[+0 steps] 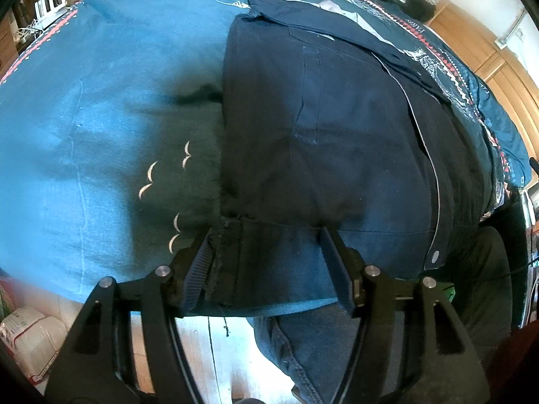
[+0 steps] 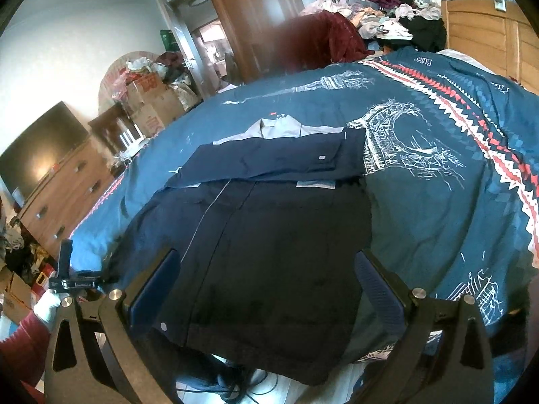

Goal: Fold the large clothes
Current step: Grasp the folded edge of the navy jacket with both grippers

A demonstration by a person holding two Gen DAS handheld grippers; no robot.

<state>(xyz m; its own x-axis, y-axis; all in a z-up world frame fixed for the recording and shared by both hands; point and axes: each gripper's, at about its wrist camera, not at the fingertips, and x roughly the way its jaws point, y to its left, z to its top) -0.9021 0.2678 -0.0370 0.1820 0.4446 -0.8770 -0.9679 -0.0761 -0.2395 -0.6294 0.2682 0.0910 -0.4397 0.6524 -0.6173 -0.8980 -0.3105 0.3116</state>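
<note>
- Jacket [image 2: 269, 235], dark navy with a thin pale piping line and snap buttons, lies flat on the bed, its bottom hem hanging a little over the near edge.
- Left gripper [image 1: 269, 262] stands with its jaws spread wide at the hem; the left finger [image 1: 198, 269] touches the corner of the cloth, but nothing is pinched between them.
- Right gripper [image 2: 266, 289] is also spread wide, one finger on each side of the lower body of the jacket, and it holds nothing.
- Farther up, one sleeve [image 2: 269, 158] is already laid across the chest, and the grey collar [image 2: 269, 128] lies beyond it.
- Bedcover [image 2: 438, 202], blue with a tower drawing, is soft under the garment, and a pile of other clothes [image 2: 387, 10] sits at the far end of the bed.
- I judge the cloth to be thick, rather heavy and limp, not slippery. It will sag when lifted, so it is better to take the two hem corners, where the double seam gives a firm edge, and carry them together toward the collar.
</note>
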